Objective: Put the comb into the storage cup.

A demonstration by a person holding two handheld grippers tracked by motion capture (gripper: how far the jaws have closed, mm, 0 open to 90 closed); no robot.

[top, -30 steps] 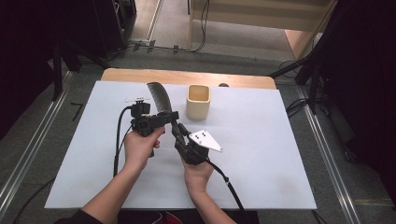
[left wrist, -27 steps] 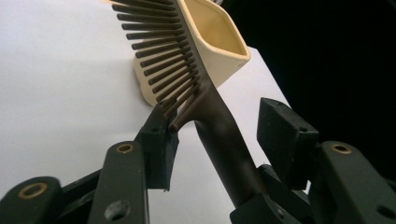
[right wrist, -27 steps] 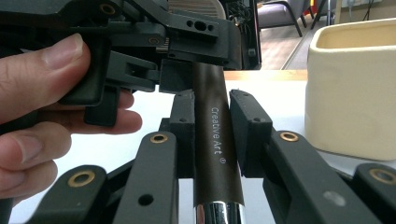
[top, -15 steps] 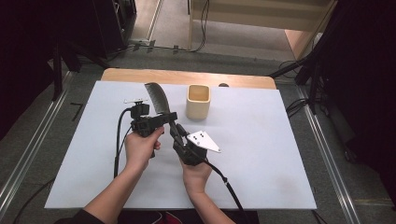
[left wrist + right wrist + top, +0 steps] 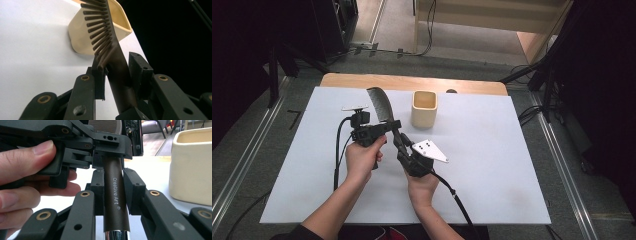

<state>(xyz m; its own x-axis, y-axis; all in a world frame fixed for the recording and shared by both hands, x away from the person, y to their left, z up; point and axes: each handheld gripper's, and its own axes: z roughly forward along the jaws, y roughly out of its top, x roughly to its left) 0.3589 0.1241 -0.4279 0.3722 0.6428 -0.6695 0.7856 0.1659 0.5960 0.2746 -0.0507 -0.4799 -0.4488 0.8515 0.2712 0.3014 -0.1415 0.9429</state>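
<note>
Little has shifted since a second ago: both hands and the brush sit almost where they were, drawn only slightly nearer the person.

One dark hairbrush (image 5: 380, 104) is shared between two grippers. The left gripper (image 5: 388, 125) has its jaws closed across the upper handle, just below the head; in the left gripper view the bristles (image 5: 98, 25) fan up and away beyond the jaw tips, with the handle (image 5: 121, 75) running back between the two black jaws. The right gripper (image 5: 400, 142) clamps the same handle lower down: in the right gripper view the brown handle (image 5: 116, 197), printed "Creative Art", stands upright between the jaws, both pads pressed against it, with the left gripper directly above those jaw tips and the person's left hand (image 5: 22, 177) to the left of them.

One cream square cup (image 5: 424, 108) stands open-mouthed on the white table cover (image 5: 512, 165), beyond and to the right of the jaws, apart from the brush.
</note>
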